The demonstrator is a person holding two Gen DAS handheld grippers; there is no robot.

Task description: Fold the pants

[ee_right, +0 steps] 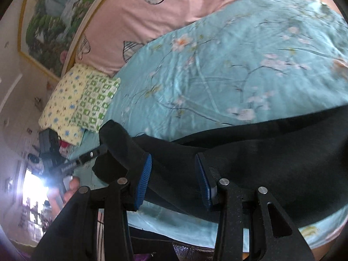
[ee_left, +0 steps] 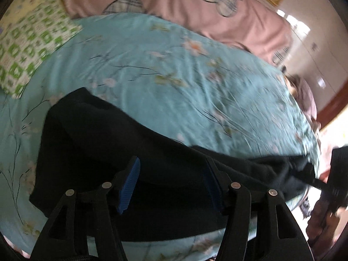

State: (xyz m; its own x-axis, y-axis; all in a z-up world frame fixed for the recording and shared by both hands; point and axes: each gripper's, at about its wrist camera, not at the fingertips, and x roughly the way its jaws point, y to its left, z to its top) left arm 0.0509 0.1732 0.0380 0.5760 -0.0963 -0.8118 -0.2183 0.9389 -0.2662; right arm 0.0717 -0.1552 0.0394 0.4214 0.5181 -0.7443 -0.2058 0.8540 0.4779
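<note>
**Black pants on the floral bedspread, both grippers spread over them**

The black pants point(ee_left: 104, 152) lie across the light-blue floral bedspread point(ee_left: 174, 69), directly ahead of and beneath both tools. In the left wrist view the left gripper point(ee_left: 171, 184) has its blue-padded jaws spread wide, with dark cloth filling the gap between them; whether the pads touch the fabric cannot be told. The pants run from beyond the left finger across to the far right of this tool, where the other tool point(ee_left: 335, 180) sits at the cloth's right end.

In the right wrist view the right gripper point(ee_right: 174, 180) is likewise spread, its blue pads point(ee_right: 143, 180) set apart with the pants point(ee_right: 271, 163) passing between and under them. To the left of this tool one end of the garment is lifted into a rounded fold, and the left gripper point(ee_right: 91, 154) meets that end; its jaws cannot be judged from here. A hand point(ee_right: 69, 191) holds that tool lower left.

Beyond the tools, a green-and-yellow patterned pillow point(ee_right: 80, 102) lies at the far left, touching the bedspread's edge. Farther ahead a pink blanket point(ee_right: 134, 21) with plaid hearts covers the head of the bed, and a framed landscape picture point(ee_right: 52, 26) hangs past it. No container appears in either view.
</note>
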